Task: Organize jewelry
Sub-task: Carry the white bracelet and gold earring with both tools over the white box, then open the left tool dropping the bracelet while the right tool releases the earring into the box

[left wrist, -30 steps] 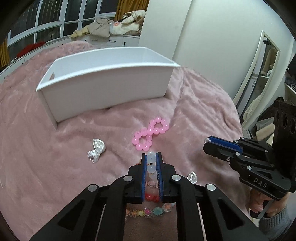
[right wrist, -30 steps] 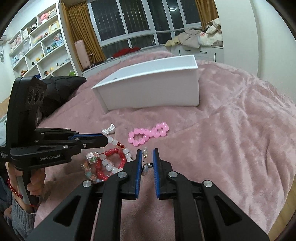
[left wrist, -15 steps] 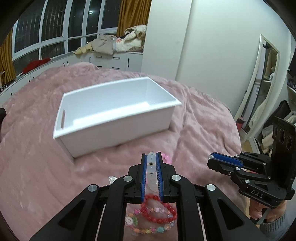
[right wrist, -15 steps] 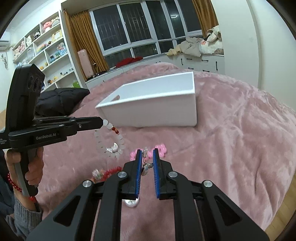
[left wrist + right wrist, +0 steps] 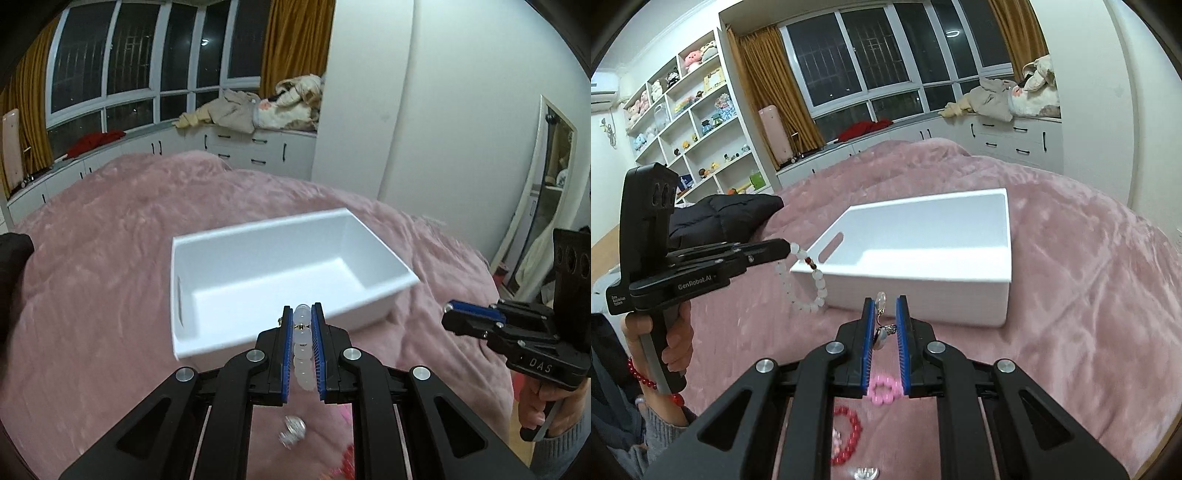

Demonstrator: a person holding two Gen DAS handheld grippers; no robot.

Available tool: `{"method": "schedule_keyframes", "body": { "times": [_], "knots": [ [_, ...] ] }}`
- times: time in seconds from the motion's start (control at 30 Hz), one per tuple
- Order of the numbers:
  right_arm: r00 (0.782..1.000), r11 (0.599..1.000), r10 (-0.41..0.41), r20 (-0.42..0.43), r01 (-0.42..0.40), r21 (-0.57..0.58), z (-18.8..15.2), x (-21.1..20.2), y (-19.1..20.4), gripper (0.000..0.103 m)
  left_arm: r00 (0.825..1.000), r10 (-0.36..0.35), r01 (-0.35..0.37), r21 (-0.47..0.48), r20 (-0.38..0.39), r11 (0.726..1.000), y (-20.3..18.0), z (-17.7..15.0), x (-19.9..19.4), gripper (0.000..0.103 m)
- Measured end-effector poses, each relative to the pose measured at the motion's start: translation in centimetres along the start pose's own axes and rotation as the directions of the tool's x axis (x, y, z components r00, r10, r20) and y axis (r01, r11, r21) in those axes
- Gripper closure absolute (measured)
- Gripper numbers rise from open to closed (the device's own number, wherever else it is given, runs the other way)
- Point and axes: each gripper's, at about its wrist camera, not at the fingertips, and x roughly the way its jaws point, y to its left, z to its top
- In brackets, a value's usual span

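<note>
My left gripper (image 5: 303, 314) is shut on a white bead bracelet (image 5: 303, 347) and holds it in the air just before the near rim of the empty white box (image 5: 258, 273). In the right wrist view the bracelet (image 5: 809, 284) hangs from the left gripper (image 5: 786, 248) by the box's (image 5: 923, 288) handle end. My right gripper (image 5: 884, 302) is shut on a small silver earring (image 5: 881, 334), held above the blanket in front of the box. It also shows in the left wrist view (image 5: 448, 311).
On the pink blanket (image 5: 1089, 295) below lie a pink bead bracelet (image 5: 884, 392), a red bead bracelet (image 5: 847, 439) and a silver piece (image 5: 291, 435). A black jacket (image 5: 727, 214) lies at the bed's left. Shelves, drawers and windows stand behind.
Both grippers have risen off the blanket and moved toward the box. The white bracelet now hangs free in the air; the other jewelry has dropped low in both views.
</note>
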Motion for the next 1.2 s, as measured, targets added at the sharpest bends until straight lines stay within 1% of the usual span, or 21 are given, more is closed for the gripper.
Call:
{"method": "schedule_keyframes", "body": {
  "times": [0.17,0.37,0.47,0.5,0.6,0.7,0.83,0.97,1.07,1.2],
  "knots": [
    [1.000,1.000,0.005,-0.003,-0.005,0.002,2.3,2.5,-0.2,0.091,1.000,0.011,-0.010,-0.006,0.028,1.000,1.7,1.6,1.2,0.088],
    [1.000,1.000,0.017,-0.022,-0.017,0.003,4.7,6.2,-0.7,0.091,0.999,0.035,-0.035,0.008,0.015,0.999,2.8,2.6,4.0,0.088],
    [0.999,1.000,0.020,-0.041,-0.020,0.016,5.6,8.0,-1.3,0.091,0.999,0.045,-0.045,-0.002,0.011,0.999,3.8,2.7,5.0,0.088],
    [0.999,1.000,0.014,-0.046,-0.013,0.017,5.8,8.7,-1.4,0.091,0.999,0.044,-0.044,-0.019,0.011,0.999,4.4,2.7,5.4,0.088],
    [0.998,1.000,0.007,-0.065,-0.006,0.018,6.0,10.1,-1.8,0.091,0.999,0.031,-0.031,-0.034,0.015,0.999,5.2,2.5,6.0,0.088],
    [0.996,1.000,-0.004,-0.088,0.006,0.021,6.0,11.6,-2.2,0.091,0.999,0.038,-0.037,-0.047,0.019,0.998,5.8,2.2,6.9,0.088],
    [0.993,0.999,-0.008,-0.120,0.012,0.035,5.5,13.1,-2.9,0.091,0.999,0.047,-0.048,-0.073,-0.016,0.996,6.6,1.6,8.8,0.088],
    [0.991,0.998,-0.011,-0.135,0.019,0.056,5.0,14.0,-3.7,0.091,0.998,0.038,-0.042,-0.087,-0.051,0.995,7.0,1.1,10.3,0.088],
    [0.989,0.998,-0.023,-0.147,0.031,0.050,4.9,14.3,-3.7,0.091,0.996,0.042,-0.049,-0.091,-0.076,0.995,7.1,0.7,11.4,0.088],
    [0.984,0.998,-0.064,-0.169,0.068,0.018,4.9,14.8,-3.2,0.091,0.992,0.060,-0.072,-0.105,-0.111,0.992,7.3,0.2,12.7,0.088]
  ]
}}
